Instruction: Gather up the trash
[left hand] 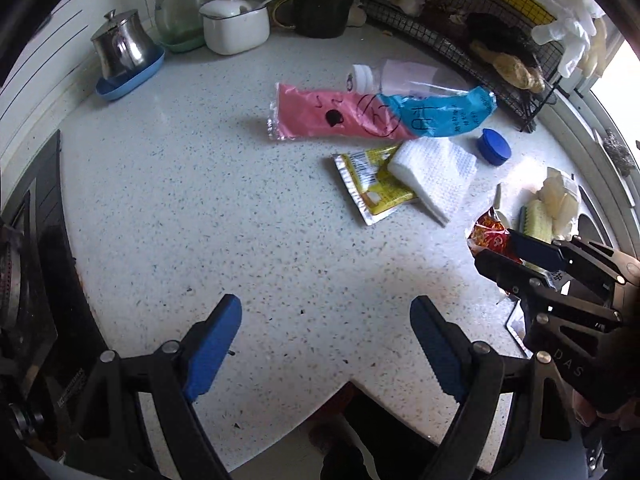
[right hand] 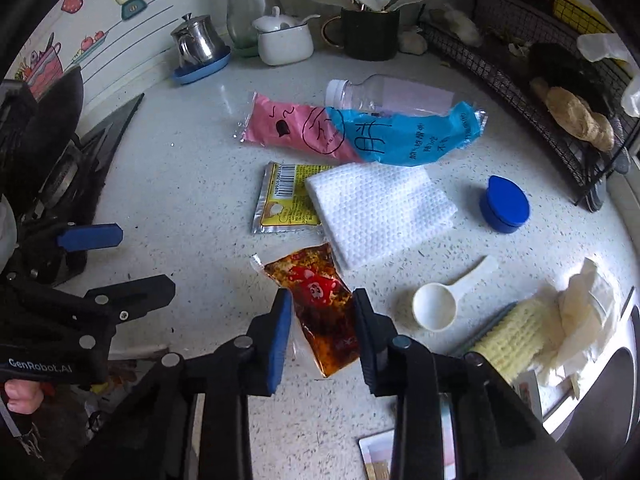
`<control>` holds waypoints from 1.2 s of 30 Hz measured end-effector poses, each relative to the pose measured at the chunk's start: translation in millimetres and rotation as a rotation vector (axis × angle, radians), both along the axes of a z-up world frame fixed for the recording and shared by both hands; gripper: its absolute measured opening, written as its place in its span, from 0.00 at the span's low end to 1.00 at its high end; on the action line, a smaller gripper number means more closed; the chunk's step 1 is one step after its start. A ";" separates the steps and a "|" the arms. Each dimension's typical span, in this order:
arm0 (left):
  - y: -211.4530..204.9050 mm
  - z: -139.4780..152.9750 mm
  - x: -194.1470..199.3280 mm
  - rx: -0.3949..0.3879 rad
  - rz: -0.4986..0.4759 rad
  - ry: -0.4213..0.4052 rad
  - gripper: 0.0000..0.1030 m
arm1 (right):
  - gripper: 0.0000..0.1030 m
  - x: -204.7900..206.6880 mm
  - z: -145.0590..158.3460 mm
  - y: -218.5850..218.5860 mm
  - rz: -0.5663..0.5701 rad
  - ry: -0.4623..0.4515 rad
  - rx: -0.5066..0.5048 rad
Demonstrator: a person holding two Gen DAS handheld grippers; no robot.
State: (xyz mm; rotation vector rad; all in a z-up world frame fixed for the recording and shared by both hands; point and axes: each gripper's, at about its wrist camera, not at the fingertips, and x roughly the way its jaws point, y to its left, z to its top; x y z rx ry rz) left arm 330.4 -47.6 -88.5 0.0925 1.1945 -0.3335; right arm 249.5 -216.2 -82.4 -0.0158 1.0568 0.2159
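Note:
A red sauce packet (right hand: 325, 308) lies on the speckled counter (right hand: 180, 184) between the fingers of my right gripper (right hand: 322, 316); the jaws stand on either side of it with small gaps showing. The packet (left hand: 490, 232) and the right gripper (left hand: 504, 252) also show at the right edge of the left wrist view. My left gripper (left hand: 326, 320) is open and empty over bare counter. Further back lie a pink and blue wrapper (left hand: 376, 114), a yellow sachet (left hand: 370, 184), a folded white tissue (left hand: 434, 176), a clear plastic bottle (right hand: 384, 94) and a blue cap (right hand: 505, 204).
A white scoop (right hand: 440, 302) and a brush with cloth (right hand: 540, 328) lie to the right. A steel pot (left hand: 122, 46), white jar (left hand: 234, 26) and utensil holder (left hand: 322, 10) stand at the back. A wire rack (left hand: 500, 60) is back right, a stove (left hand: 28, 280) on the left.

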 end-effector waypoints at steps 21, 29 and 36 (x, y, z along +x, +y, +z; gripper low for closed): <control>-155.1 -10.7 43.0 -0.001 -0.402 0.050 0.82 | 0.28 -44.6 19.6 -122.3 -0.439 -0.050 -0.005; -186.7 -35.0 61.0 0.070 -0.465 0.083 0.81 | 0.28 -43.8 4.6 -141.1 -0.481 -0.020 0.034; -206.6 -45.1 64.5 0.092 -0.490 0.094 0.47 | 0.28 -45.7 3.6 -152.9 -0.514 -0.016 0.055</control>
